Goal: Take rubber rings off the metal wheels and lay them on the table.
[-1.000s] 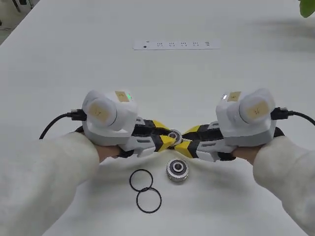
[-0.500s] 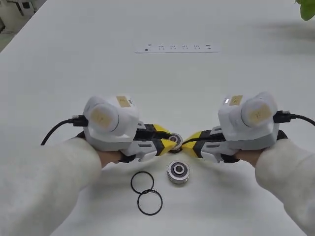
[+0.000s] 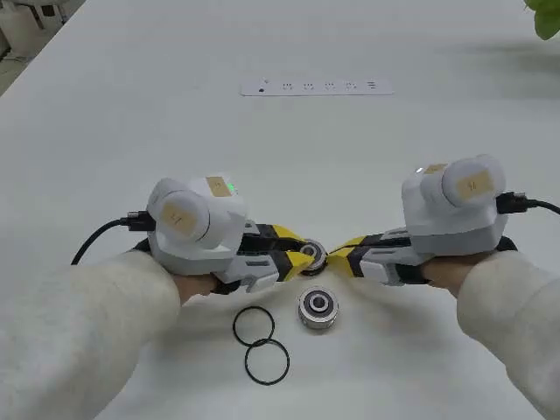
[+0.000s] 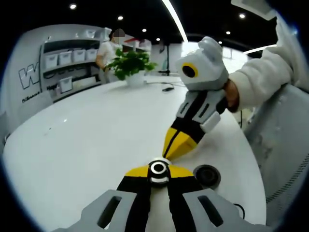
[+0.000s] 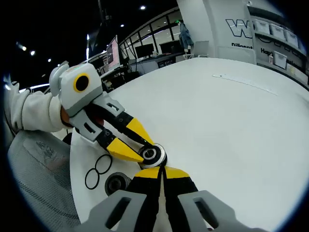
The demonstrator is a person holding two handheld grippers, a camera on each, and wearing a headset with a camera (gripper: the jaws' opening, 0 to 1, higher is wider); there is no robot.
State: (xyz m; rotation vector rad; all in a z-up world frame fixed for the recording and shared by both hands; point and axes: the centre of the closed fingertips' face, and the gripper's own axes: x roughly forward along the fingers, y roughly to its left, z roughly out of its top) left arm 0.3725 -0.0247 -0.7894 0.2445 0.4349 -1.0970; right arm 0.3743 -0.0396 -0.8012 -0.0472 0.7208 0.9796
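- Nearest, low in the head view, two rubber rings lie flat on the table, overlapping at one edge. They are already off and set down.
- Just right of them, a loose wheel rests flat on the table, directly below the gripper tips.
- Above it, at the frame's centre, the left gripper clamps the held wheel between its yellow tips. This wheel is clear of the table.
- A dark band round its rim, seen in the right gripper view, reads as a ring still seated.
- The right gripper comes in from the right with its jaws pressed together and its tips against the wheel's edge. Whether any rubber is pinched between them I cannot tell.
- To do this step well:
  - Keep the left grip firm and steady.
  - Work the right tips under the band at one spot, nip it, and pull outward and over the rim rather than straight away.
  - Carry the ring to bare table beside the other two.
- In the way: the loose wheel and laid rings sit right below, so a slipped ring or lowered gripper could knock them.
- Further up the frame, a white power strip lies well apart.
- A plant shows at the upper right corner.
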